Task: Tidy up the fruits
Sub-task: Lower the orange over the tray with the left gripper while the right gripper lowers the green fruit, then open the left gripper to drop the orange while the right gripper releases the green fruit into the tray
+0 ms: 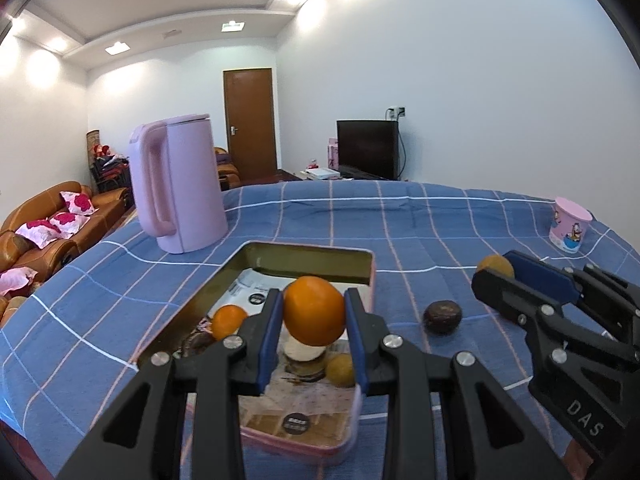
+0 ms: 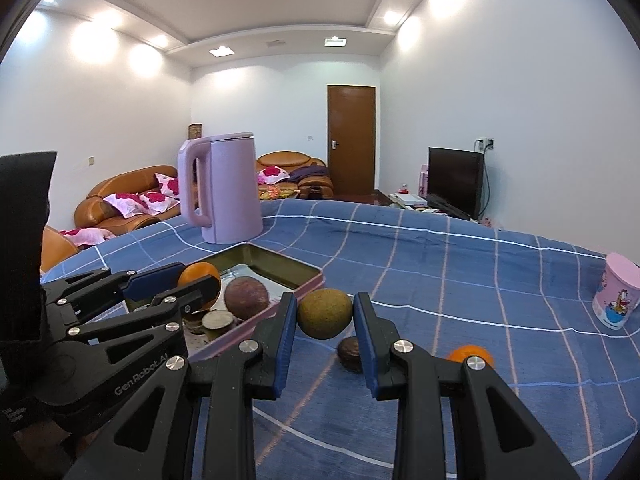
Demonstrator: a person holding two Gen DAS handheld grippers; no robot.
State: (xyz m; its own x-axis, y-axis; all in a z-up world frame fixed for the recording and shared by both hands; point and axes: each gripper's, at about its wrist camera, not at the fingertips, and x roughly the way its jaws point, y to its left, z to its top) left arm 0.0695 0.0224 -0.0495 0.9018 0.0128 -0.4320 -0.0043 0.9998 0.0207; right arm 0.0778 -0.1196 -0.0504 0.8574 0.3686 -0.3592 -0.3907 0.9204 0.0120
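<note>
My left gripper [image 1: 313, 295] is shut on a large orange [image 1: 314, 320], held over the open pink tin [image 1: 312, 249]. In the tin lie a small orange [image 1: 229, 321], a yellowish fruit [image 1: 340, 369] and a purple-brown fruit [image 2: 246, 297]. My right gripper [image 2: 325, 299] is shut on a greenish-brown round fruit [image 2: 325, 316], just right of the tin's corner and above the blue checked cloth. Below it on the cloth rest a dark passion fruit [image 2: 351, 354] and another orange [image 2: 470, 354]. Each gripper shows in the other's view: the right one [image 1: 495, 267], the left one [image 2: 198, 276].
A lilac kettle [image 1: 180, 188] stands behind the tin at the table's far left. A pink cartoon cup [image 2: 616, 296] sits near the right edge. The table's far edge drops off toward sofas, a door and a TV.
</note>
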